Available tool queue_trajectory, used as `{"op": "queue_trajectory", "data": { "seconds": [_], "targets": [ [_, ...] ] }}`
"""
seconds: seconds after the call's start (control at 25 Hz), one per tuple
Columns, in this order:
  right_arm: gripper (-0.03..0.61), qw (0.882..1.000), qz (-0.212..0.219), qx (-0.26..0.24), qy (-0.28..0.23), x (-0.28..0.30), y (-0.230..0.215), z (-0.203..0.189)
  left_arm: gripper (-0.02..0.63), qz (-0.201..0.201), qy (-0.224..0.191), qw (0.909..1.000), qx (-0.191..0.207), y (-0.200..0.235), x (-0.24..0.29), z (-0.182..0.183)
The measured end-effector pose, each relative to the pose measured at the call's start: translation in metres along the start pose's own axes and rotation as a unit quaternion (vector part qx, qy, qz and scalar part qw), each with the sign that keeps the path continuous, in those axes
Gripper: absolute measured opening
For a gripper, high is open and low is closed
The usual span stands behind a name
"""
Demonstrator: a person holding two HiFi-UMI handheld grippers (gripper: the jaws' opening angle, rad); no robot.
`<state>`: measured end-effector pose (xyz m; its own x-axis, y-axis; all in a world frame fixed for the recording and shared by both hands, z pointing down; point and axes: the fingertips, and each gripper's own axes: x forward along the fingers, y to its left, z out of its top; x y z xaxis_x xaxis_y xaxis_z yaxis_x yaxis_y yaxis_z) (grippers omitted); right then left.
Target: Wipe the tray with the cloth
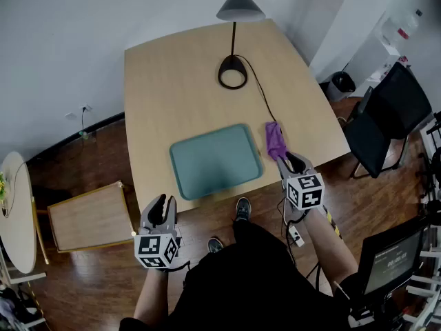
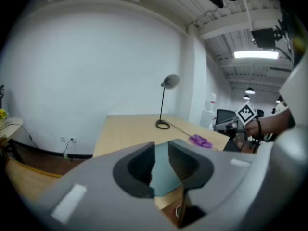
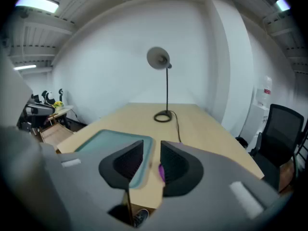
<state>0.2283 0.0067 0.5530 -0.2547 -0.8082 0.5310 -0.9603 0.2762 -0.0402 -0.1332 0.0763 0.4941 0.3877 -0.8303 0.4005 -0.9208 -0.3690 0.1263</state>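
The left gripper (image 1: pixel 162 203) and right gripper (image 1: pixel 293 159) both have their jaws a little apart and hold nothing. Wiping looks unstarted: the purple cloth (image 1: pixel 275 141) lies bunched on the table (image 1: pixel 172 81), just right of the empty tray (image 1: pixel 213 161), with the right gripper just near of it. The tray sits close to the table's near edge. The far half is open apart from the lamp (image 1: pixel 233 72), whose cord (image 1: pixel 260 92) runs toward the cloth.

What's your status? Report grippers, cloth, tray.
Left gripper open, empty, short of tray. Right gripper open, by cloth. Cloth beside tray, not on it. Lamp cord nearby.
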Motion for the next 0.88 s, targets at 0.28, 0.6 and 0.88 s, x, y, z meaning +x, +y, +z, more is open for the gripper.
{"op": "queue_trajectory", "data": {
  "seconds": [0.28,0.6,0.88],
  "targets": [
    [0.244,0.980,-0.022,-0.030,0.195,0.129,-0.082,-0.059,0.115,0.056,0.073,0.9948,-0.042,0.019,0.067,-0.022],
    [0.227,0.961,-0.030,-0.004,0.276,0.161,-0.088,-0.085,0.114,0.061,0.119,0.9894,-0.057,0.017,0.086,-0.051],
    [0.102,0.946,0.006,-0.033,0.323,0.175,-0.075,-0.089,0.112,0.042,0.163,0.9842,-0.055,0.043,0.113,-0.081]
  ]
}}
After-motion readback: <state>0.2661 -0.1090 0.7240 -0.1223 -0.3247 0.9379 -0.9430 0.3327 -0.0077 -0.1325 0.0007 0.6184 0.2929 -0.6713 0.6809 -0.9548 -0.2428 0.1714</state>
